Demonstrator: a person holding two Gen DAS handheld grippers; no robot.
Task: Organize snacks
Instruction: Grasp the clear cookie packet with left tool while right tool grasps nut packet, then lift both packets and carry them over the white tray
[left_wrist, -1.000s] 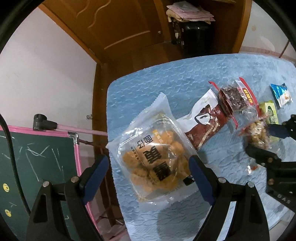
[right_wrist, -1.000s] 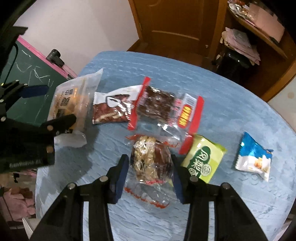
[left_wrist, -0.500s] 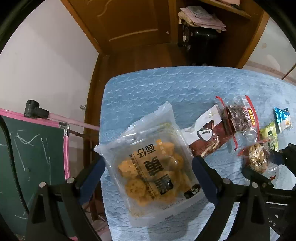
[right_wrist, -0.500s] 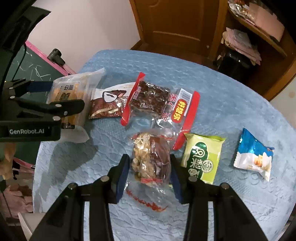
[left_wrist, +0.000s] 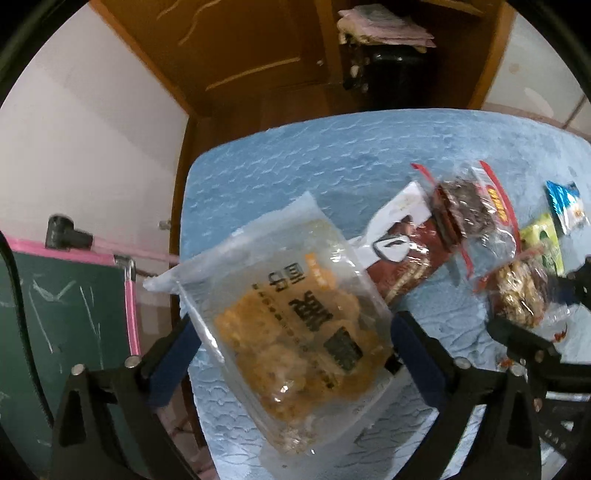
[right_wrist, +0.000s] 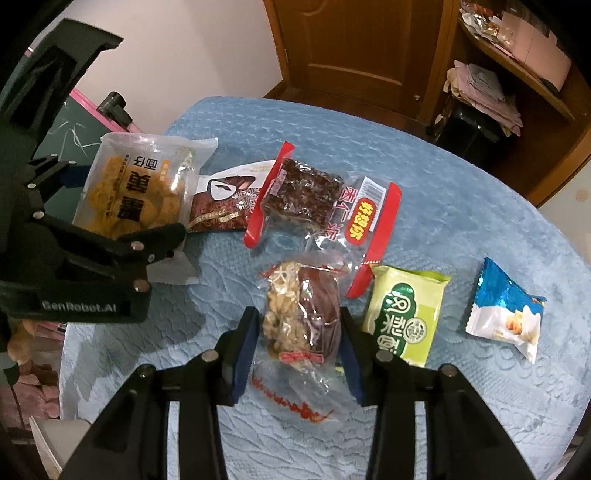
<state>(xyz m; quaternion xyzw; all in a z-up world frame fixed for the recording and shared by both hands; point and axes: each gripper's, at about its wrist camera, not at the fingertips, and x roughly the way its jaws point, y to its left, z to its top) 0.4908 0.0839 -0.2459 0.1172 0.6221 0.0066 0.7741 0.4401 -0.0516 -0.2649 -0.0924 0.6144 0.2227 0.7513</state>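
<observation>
My left gripper (left_wrist: 291, 332) is shut on a clear bag of yellow biscuits (left_wrist: 295, 306) and holds it tilted, lifted off the blue table (left_wrist: 332, 155). From the right wrist view the bag (right_wrist: 136, 192) hangs at the table's left edge. My right gripper (right_wrist: 297, 332) is shut on a clear pack of walnuts and dates (right_wrist: 301, 314), which also shows in the left wrist view (left_wrist: 517, 295). A dark red pouch (right_wrist: 225, 203), a red-edged pack of dark fruit (right_wrist: 314, 199), a green packet (right_wrist: 402, 314) and a blue-white packet (right_wrist: 506, 310) lie on the table.
A green chalkboard with a pink frame (left_wrist: 74, 306) stands left of the table. A wooden door (right_wrist: 354, 48) and shelves with folded cloth (right_wrist: 480, 88) are behind. The table's left edge (left_wrist: 184, 229) drops to the floor.
My left gripper has lifted the biscuit bag off the table and tilted it. My right gripper has closed on the walnut pack and drawn it slightly nearer.
</observation>
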